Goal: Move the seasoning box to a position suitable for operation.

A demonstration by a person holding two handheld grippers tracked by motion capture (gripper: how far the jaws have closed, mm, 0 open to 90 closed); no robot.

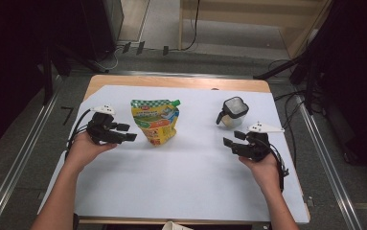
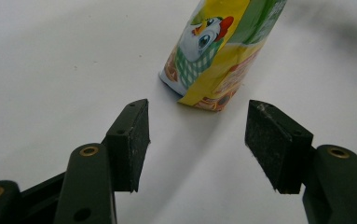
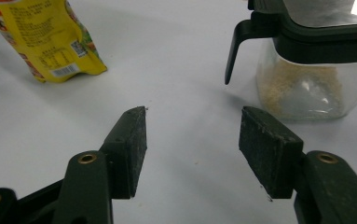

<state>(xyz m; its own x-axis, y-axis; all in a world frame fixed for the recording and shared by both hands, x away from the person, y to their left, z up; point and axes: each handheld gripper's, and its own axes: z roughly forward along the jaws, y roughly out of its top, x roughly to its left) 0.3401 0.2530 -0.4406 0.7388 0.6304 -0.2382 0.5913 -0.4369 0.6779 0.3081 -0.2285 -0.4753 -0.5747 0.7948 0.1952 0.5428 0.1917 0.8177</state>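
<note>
White-covered table [image 1: 181, 191]: 2 grippers, left gripper [image 1: 129, 132] and right gripper [image 1: 233, 139], both open, empty. Approach step; next, probably close on refill pouch [image 1: 156, 120] and lidded jar [image 1: 234, 112].

The left hand-held gripper [image 2: 197, 144] hovers with jaws apart before a yellow-green printed plastic pouch [image 2: 220, 51] on the white tabletop [image 2: 64, 70].

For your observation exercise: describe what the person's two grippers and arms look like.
Both the left gripper and the right gripper are black, each with two blocky jaws with flat scuffed pads and brass-coloured rivets, a pale three-cornered top plate and a trailing black cable. The forearms are bare, unsleeved.
</note>
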